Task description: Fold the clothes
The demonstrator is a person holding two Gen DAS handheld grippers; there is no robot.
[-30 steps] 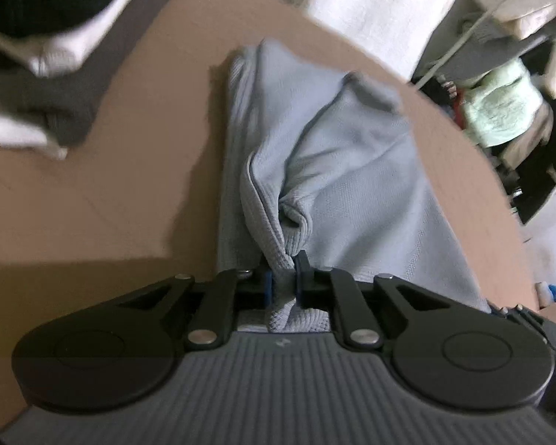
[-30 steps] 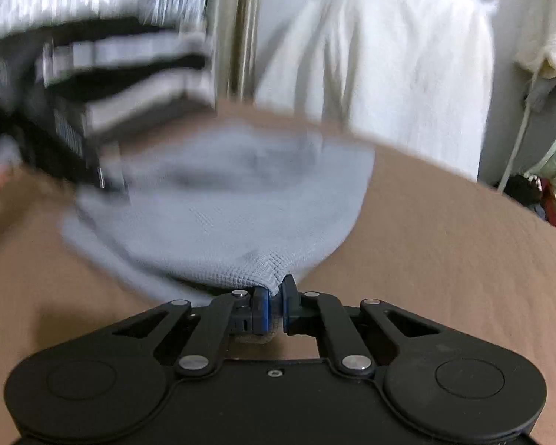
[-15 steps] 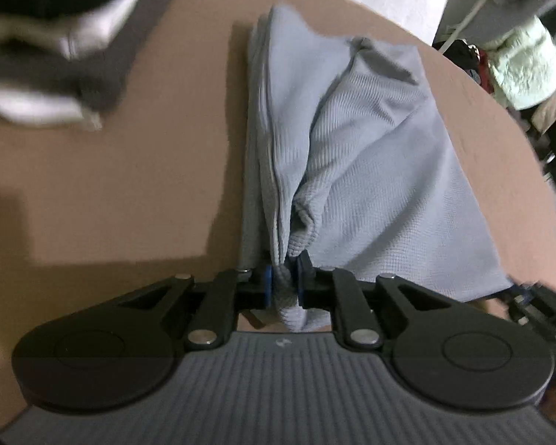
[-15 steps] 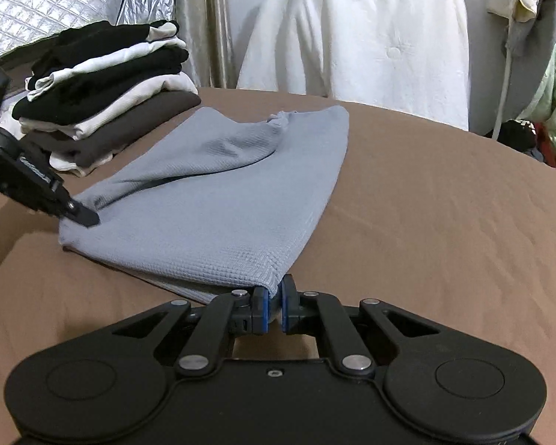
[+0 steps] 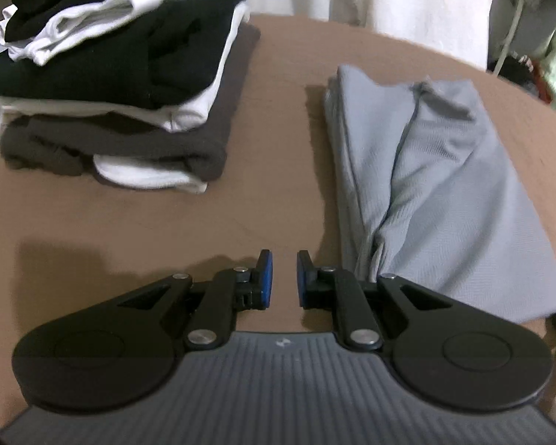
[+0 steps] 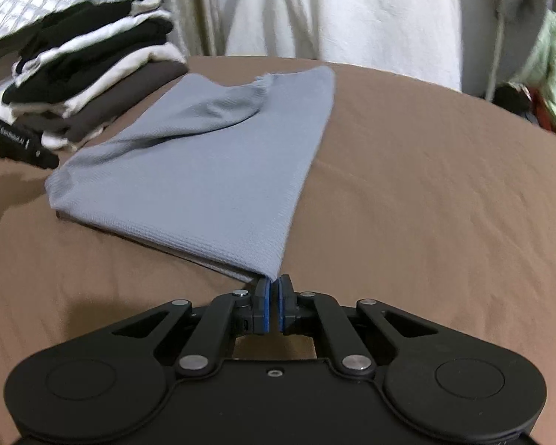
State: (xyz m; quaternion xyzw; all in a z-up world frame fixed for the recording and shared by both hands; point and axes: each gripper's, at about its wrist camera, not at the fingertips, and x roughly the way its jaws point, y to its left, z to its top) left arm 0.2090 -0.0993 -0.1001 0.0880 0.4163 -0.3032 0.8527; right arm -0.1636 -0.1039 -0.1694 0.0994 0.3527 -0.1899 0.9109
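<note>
Left gripper [image 5: 281, 278] hangs over bare brown cloth with its blue pads [image 5: 266, 276] a small gap apart and nothing between them — I see only the brown surface through the gap. From my feed, the grey garment [image 5: 444, 185] lies just to the right of it, folded lengthwise into a long strip with a raised ridge running down its middle; its near end passes behind the gripper's right linkage.

My right gripper [image 6: 272, 306] has its pads almost together, with only a thin slit between them. The near corner of the grey garment [image 6: 211, 178] comes right down to the fingertips, but I cannot tell for certain whether the fabric is pinched there or merely lying against the tips. In this view the garment spreads away from the gripper as a flat, tapered panel, with a loose fold bunched at its far end.

On the brown-covered surface [image 6: 426, 193] — I cannot tell whether it is a bed or a worktop — a stack of folded clothes [image 5: 122, 85] in black, white and dark brown stands to the left of the grey garment, well apart from it. The left gripper's black tip [image 6: 22, 144] shows at the left edge of the right view, near the stack's base. White fabric [image 6: 337, 15] hangs behind.
</note>
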